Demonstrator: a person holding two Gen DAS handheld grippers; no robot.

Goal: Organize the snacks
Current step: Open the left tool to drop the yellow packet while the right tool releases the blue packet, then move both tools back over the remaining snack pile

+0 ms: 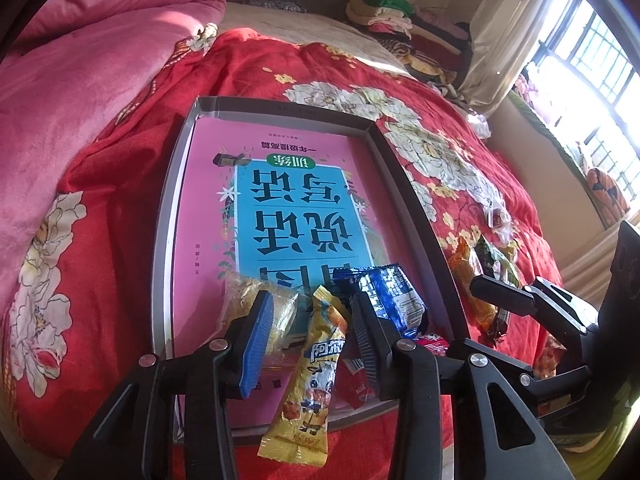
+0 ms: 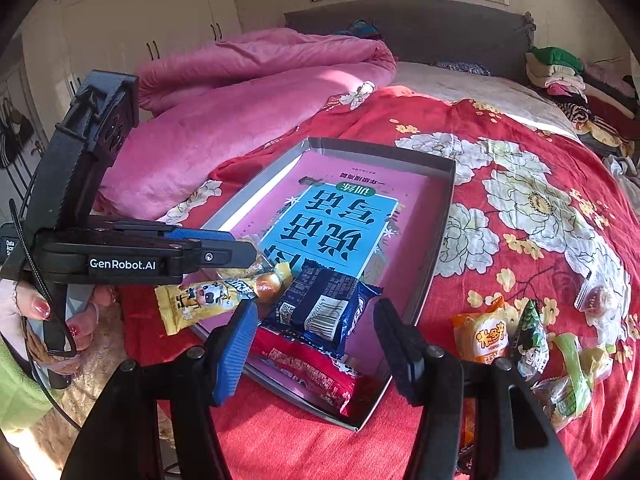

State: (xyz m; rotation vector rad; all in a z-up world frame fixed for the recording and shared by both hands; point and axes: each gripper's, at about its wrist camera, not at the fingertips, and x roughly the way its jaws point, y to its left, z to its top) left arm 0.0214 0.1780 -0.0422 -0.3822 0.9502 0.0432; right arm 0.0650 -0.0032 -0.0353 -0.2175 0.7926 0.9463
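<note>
A shallow grey box (image 1: 168,208) lies on the red flowered bedspread with a pink book inside it. At its near end lie a blue packet (image 2: 324,308), a red packet (image 2: 312,364) and a clear packet of yellow snack (image 1: 240,296). A long yellow packet (image 1: 316,368) rests across the near rim. My left gripper (image 1: 312,308) straddles it, open, and its pads do not touch it. My right gripper (image 2: 316,312) hovers open above the blue and red packets, holding nothing.
Loose snacks lie on the bedspread right of the box: an orange packet (image 2: 480,336), a green-black one (image 2: 530,340), a green one (image 2: 572,376) and a clear one (image 2: 596,296). A pink blanket (image 2: 240,92) is heaped at the left. Folded clothes (image 2: 560,72) are stacked at the far right.
</note>
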